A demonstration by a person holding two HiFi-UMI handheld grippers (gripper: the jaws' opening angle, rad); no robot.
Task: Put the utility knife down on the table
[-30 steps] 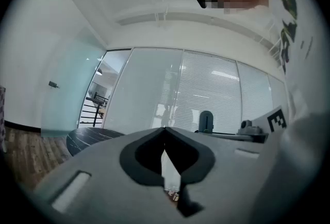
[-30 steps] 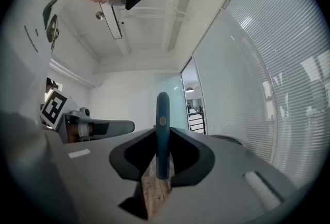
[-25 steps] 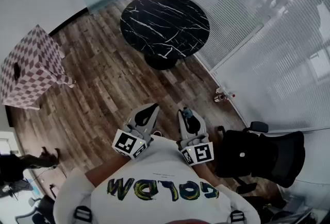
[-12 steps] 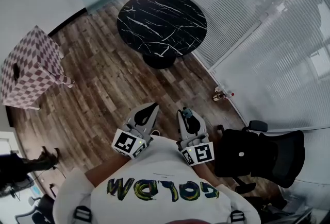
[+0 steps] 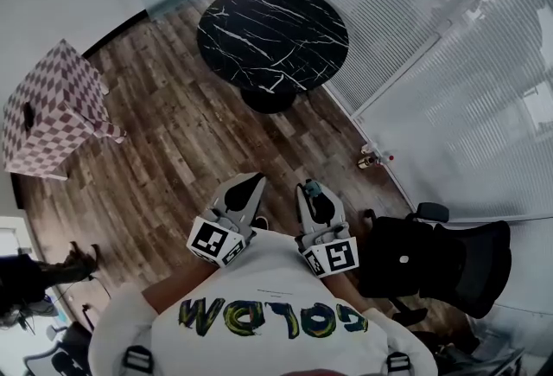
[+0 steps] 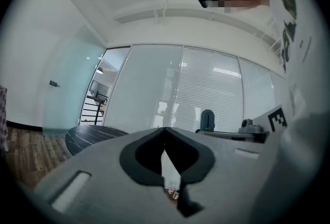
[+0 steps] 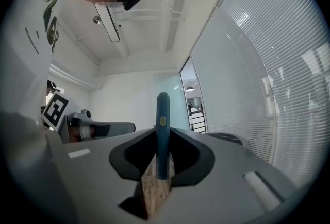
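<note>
Utility knife (image 7: 163, 130) pinched upright in right gripper (image 5: 313, 195), well apart from round black table (image 5: 272, 37).
Likely to land on the wood floor (image 5: 173, 149) if released before crossing the tabletop's near edge; could also tip in so narrow a pinch. Held level, close to the chest (image 5: 268, 283), beside left gripper (image 5: 251, 185), pressed together, empty.
</note>
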